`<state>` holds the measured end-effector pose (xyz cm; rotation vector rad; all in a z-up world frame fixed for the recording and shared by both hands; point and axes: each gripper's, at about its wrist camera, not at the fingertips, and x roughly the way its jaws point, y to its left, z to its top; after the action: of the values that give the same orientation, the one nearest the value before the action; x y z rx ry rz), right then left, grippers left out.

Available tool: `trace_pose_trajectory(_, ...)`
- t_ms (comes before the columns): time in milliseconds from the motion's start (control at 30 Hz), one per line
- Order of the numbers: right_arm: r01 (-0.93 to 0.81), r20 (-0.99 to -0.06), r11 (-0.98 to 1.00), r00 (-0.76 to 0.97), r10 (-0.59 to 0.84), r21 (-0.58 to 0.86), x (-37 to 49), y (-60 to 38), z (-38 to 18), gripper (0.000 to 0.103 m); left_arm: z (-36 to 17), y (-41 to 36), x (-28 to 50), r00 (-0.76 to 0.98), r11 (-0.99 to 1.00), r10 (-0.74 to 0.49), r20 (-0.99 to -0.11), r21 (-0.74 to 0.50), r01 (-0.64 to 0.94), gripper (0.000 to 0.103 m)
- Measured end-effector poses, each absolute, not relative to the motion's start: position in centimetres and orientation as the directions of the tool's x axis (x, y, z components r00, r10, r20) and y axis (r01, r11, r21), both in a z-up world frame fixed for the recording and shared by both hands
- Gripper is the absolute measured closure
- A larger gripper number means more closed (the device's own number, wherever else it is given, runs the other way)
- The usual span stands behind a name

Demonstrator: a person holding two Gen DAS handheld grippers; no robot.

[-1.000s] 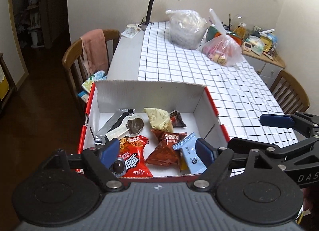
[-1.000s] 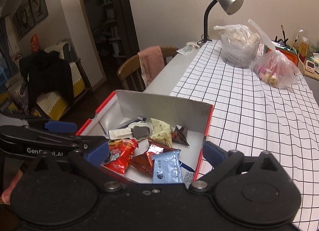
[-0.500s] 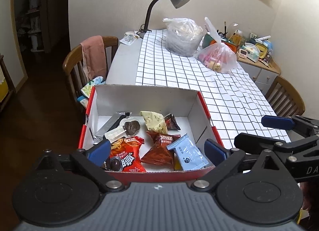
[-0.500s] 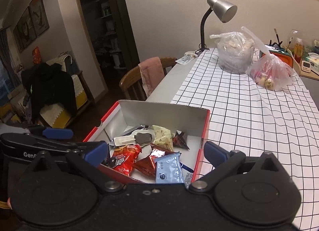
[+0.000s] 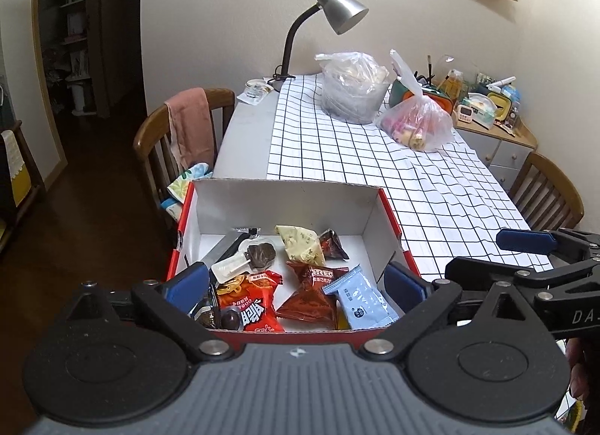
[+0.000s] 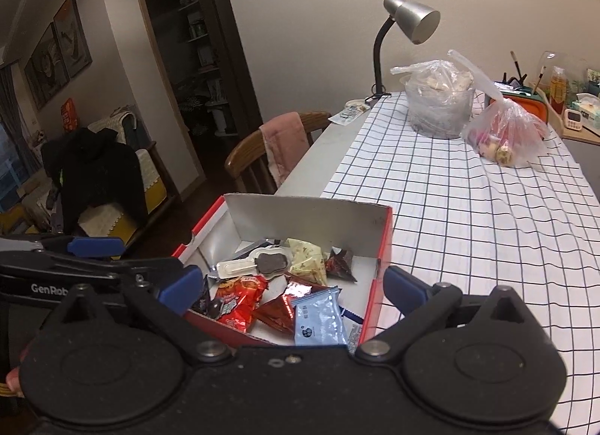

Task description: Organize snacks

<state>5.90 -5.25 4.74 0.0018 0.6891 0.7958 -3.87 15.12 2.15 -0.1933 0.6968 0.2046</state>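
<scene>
A cardboard box (image 5: 285, 195), red outside and white inside, sits at the near end of the table. Inside lie several snacks: a red packet (image 5: 257, 309), a brown Oreo packet (image 5: 311, 296), a light blue packet (image 5: 362, 302), a cream packet (image 5: 300, 243), a small dark packet (image 5: 333, 245) and a wrapped chocolate lollipop (image 5: 258, 255). My left gripper (image 5: 296, 283) hovers over the box's near edge, open, holding nothing. My right gripper (image 6: 292, 285) hangs open and empty over the box's near right corner (image 6: 375, 322).
A checked cloth (image 5: 412, 187) covers most of the table. At the far end stand a desk lamp (image 5: 337, 11) and two filled plastic bags (image 5: 356, 90) (image 5: 416, 123). Wooden chairs stand at the left (image 5: 176, 127) and right (image 5: 547, 191). A cluttered sideboard (image 5: 491, 108) is far right.
My left gripper's jaws have spread wider and it has drawn back and up a little from the snacks. The right gripper has barely moved. The snacks lie as before.
</scene>
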Motion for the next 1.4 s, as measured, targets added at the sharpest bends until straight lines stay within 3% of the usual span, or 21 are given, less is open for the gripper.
trace_pose_trajectory(1400,-0.627,-0.579,0.728,0.495,0.648,0.278,5.81,-5.76,4.02,0.000,1.69,14.90,-4.68,0.738,0.951,0.139,-0.660,-0.120,-0.286,0.002)
